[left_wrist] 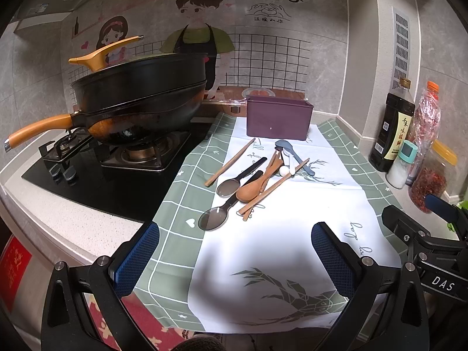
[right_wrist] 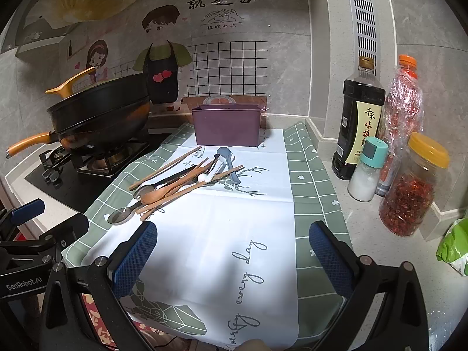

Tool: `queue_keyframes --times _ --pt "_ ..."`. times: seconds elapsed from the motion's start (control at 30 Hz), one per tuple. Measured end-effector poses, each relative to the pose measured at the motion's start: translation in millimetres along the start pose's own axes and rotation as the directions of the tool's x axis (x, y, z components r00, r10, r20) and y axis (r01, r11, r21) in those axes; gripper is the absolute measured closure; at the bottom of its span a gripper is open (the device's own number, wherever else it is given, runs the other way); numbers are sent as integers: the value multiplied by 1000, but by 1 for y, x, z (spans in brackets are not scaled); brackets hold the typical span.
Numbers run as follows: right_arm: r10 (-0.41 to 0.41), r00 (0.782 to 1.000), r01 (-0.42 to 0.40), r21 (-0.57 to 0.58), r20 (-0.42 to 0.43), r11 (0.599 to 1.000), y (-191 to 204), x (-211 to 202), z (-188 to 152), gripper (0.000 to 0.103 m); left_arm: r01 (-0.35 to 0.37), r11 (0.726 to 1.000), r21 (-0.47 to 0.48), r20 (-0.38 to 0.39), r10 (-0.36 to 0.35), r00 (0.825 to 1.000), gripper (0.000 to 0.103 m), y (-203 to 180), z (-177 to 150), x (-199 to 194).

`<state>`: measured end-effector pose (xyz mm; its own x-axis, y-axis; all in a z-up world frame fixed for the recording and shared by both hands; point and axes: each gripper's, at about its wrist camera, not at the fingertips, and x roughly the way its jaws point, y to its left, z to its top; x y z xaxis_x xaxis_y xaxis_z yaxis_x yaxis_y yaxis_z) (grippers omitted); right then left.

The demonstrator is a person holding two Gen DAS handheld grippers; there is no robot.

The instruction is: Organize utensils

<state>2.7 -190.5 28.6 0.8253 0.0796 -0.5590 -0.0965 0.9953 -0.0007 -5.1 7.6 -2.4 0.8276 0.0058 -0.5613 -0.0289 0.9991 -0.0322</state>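
the utensils (left_wrist: 257,178) lie heaped mid-cloth, handles slanting toward the purple box (left_wrist: 278,120) at the far edge, ahead of both the left gripper (left_wrist: 234,260) and the right gripper (right_wrist: 231,260), each with jaws spread apart and empty, the left one nearer.

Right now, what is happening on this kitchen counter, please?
A person holds a gripper in each hand above a cloth-covered counter. The left gripper and the right gripper are both open and empty, apart from everything. A loose pile of utensils, wooden chopsticks and spoons crossing one another, lies on the cloth in front of a purple box. Nothing has been picked up yet.
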Motion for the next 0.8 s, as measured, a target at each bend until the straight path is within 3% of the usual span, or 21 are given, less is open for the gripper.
queue_keyframes --times 0.8 --pt "-5 1000 5 10 -1 1000 -3 1 0 0 2 1000 5 -2 -2 1000 0 -2 1 1"
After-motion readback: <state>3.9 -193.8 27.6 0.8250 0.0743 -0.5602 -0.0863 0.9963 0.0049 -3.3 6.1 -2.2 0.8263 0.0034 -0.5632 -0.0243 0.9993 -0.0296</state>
